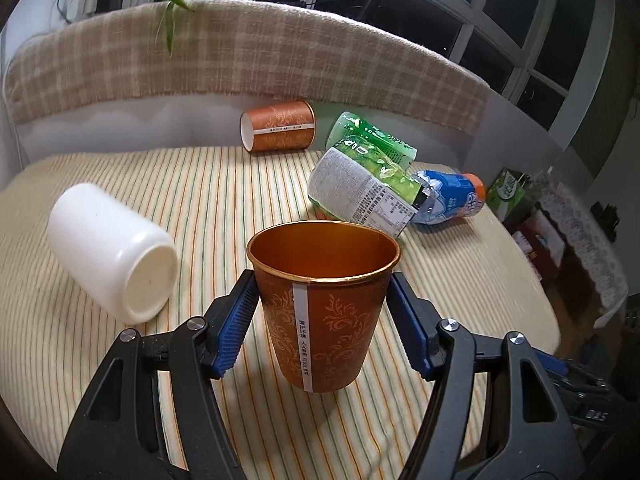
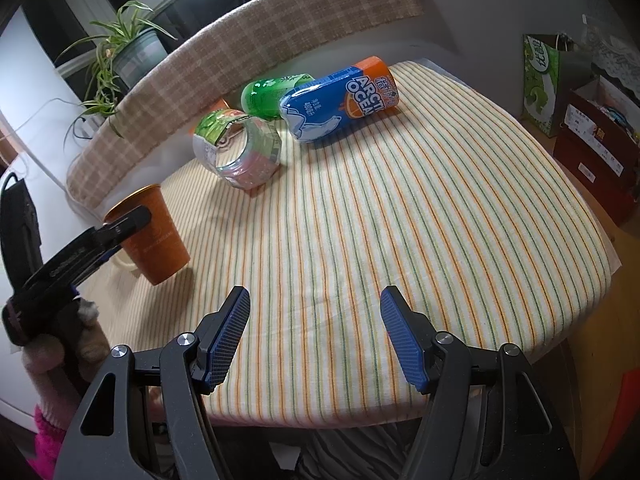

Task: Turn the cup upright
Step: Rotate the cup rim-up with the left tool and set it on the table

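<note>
An orange paper cup (image 1: 324, 304) with a gold rim stands upright on the striped tablecloth (image 1: 224, 184), mouth up. My left gripper (image 1: 324, 312) has its blue pads on either side of the cup just under the rim; the pads look to touch or nearly touch it. In the right wrist view the same cup (image 2: 156, 236) stands at the left with the left gripper's finger against it. My right gripper (image 2: 314, 336) is open and empty over the table's near edge.
A white cup (image 1: 112, 252) lies on its side at left. A second orange cup (image 1: 278, 126) lies at the back. Two green bottles (image 1: 360, 176) and a blue bottle (image 1: 452, 198) lie at the right. A checked cushion (image 1: 248, 60) backs the table.
</note>
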Demonstrator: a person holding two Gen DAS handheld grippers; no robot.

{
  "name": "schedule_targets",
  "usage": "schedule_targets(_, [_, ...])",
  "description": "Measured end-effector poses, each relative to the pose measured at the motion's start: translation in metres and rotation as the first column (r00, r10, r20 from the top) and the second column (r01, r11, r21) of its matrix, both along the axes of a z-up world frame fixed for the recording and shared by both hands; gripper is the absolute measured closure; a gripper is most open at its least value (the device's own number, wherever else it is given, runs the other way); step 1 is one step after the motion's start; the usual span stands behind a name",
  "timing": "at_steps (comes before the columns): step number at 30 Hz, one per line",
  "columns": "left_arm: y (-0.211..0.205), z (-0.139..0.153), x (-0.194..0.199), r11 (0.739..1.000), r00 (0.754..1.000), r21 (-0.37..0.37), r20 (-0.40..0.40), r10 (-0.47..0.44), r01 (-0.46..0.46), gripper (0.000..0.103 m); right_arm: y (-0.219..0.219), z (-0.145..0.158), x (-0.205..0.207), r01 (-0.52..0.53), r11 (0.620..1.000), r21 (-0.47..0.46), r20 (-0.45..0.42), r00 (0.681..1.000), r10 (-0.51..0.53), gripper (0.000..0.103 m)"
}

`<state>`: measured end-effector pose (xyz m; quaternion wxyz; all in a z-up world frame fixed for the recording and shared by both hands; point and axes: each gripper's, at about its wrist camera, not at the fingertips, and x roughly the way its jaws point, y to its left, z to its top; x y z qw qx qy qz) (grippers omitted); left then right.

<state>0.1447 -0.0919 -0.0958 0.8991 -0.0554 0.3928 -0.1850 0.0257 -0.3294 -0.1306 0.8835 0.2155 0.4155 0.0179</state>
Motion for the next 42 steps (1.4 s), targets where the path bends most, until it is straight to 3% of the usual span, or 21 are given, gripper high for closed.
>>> schedule_targets(18, [-0.003,-0.008,-0.012,0.999,1.000,0.032,0.007,-0.030,0.030,0.036,0.002,0.003,0.000,-0.008,1.000,-0.004,0.009,1.000,0.008,0.036])
schedule_targets(31, [0.002,-0.022,-0.021,0.998,0.996,0.008,-0.069,-0.054,0.055,0.036,0.008,0.006,-0.002,-0.017,1.000,-0.009,0.016,1.000,0.017,0.036])
schedule_targets(42, [0.003,-0.028,-0.025,0.997,0.991,0.004,-0.105,-0.080,0.081,0.024,0.013,0.009,-0.003,-0.023,1.000,-0.017,0.023,0.999,0.024,0.036])
